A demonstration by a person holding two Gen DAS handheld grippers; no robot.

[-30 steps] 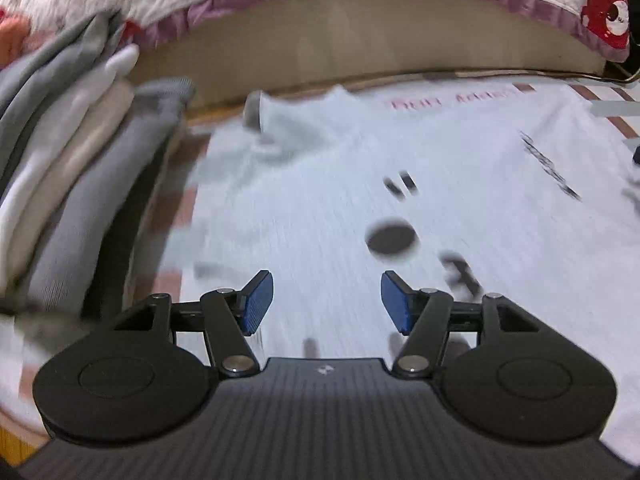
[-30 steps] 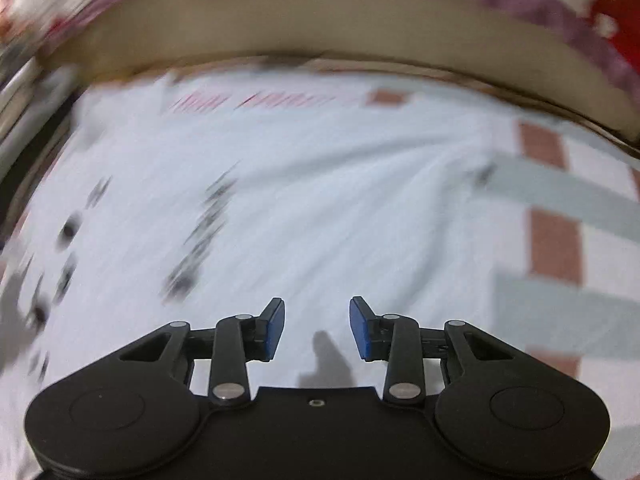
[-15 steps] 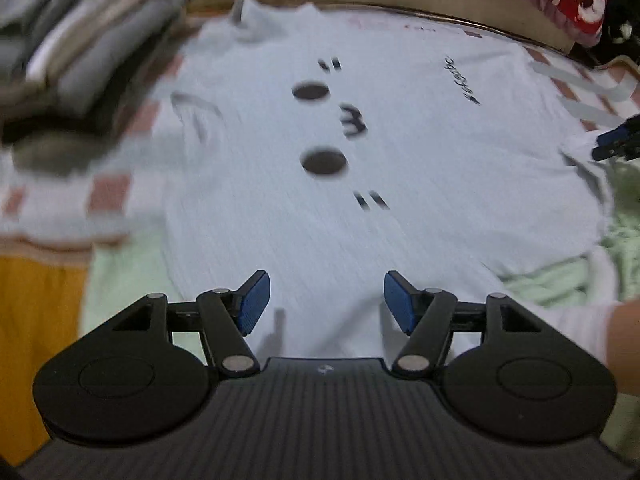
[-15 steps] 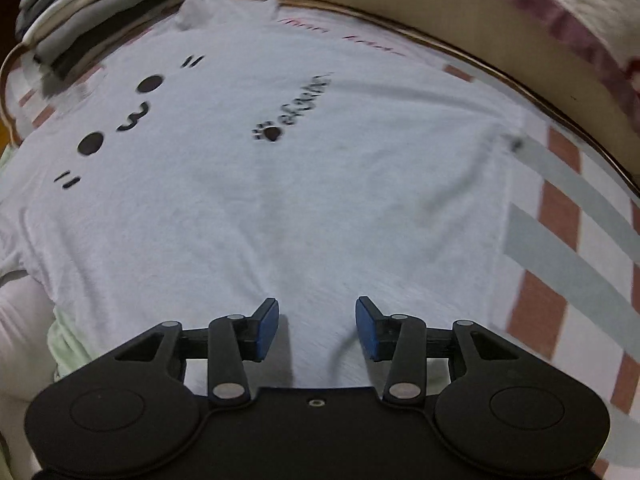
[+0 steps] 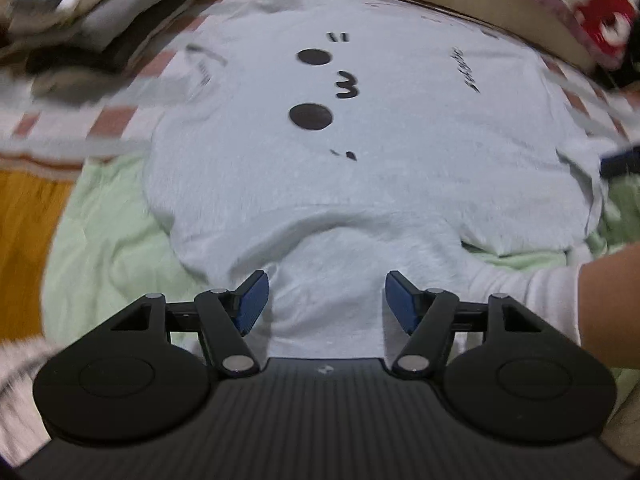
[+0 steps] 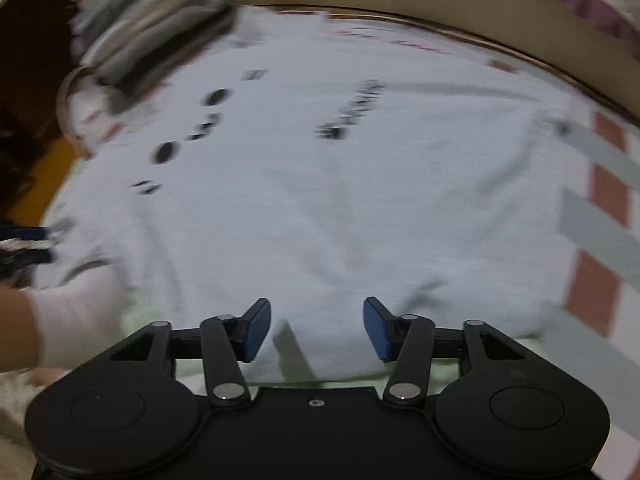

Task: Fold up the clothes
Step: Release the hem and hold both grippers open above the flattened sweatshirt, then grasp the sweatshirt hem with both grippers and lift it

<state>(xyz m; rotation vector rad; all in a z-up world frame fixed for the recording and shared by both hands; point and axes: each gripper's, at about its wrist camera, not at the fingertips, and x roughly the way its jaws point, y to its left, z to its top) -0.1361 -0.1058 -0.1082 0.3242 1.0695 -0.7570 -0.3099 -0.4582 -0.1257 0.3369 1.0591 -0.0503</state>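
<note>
Across the bed, left to right:
Folded pile (image 5: 100, 4): stacked grey and white clothes at about ten o'clock in the left wrist view, blurred, just beside the shirt's upper corner.
White T-shirt (image 5: 360, 184): spread flat, printed face up with two black dots and a "3", lying partly on a checked cover (image 6: 600, 208) and partly on a pale green blanket (image 5: 108, 240) at eight o'clock.
Left gripper (image 5: 324, 300): jaws spread, blue pads either side of the shirt's near edge at six o'clock, nothing pinched; they have just been opening a little.
Right gripper (image 6: 317, 328): jaws spread above the shirt's near hem at six o'clock, cloth below but not pressed; they have just been opening.
Sleeve (image 5: 532, 292): white cuff on a forearm at four o'clock in the left view.
Dark shape (image 5: 620, 160): at three o'clock by the shirt's edge, possibly the other gripper's tip; too blurred to be sure.
</note>
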